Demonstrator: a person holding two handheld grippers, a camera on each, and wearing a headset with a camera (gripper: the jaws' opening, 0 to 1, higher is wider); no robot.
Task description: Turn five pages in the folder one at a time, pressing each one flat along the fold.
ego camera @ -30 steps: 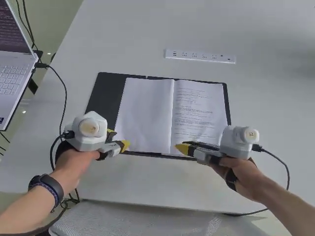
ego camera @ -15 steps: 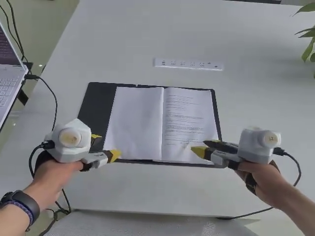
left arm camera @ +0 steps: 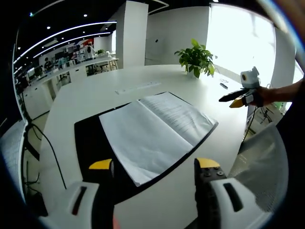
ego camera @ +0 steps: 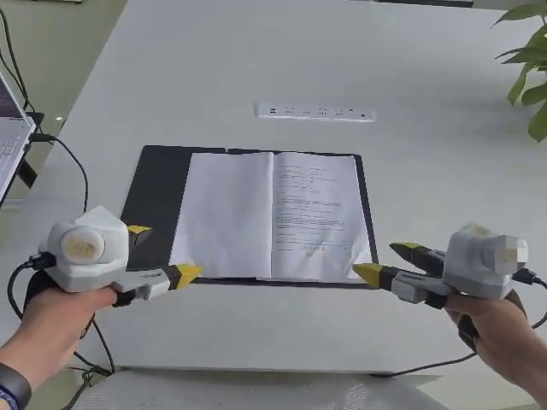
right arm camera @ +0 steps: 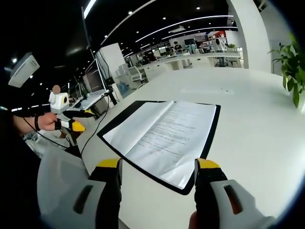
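Observation:
The black folder [ego camera: 154, 196] lies open and flat on the white table, with a blank white page [ego camera: 224, 213] on the left and a printed page [ego camera: 316, 213] on the right. My left gripper [ego camera: 162, 253] is open and empty, held off the folder's near left corner. My right gripper [ego camera: 386, 261] is also open and empty, just off the near right corner. In the left gripper view the folder [left arm camera: 90, 143] lies beyond my open left gripper [left arm camera: 154, 164], with the right gripper [left arm camera: 237, 98] far right. In the right gripper view the folder [right arm camera: 116, 125] lies ahead of my right gripper [right arm camera: 158, 163].
A white power strip [ego camera: 314, 112] lies beyond the folder. A laptop [ego camera: 7, 128] and a black cable [ego camera: 79, 171] sit at the left edge, a green plant [ego camera: 528, 81] at the far right. A grey mesh seat [ego camera: 231, 389] shows below the table's near edge.
Both grippers have drawn apart from the middle of the folder's near edge to its two near corners. The right gripper's tip has come off the printed page. The camera shifted.

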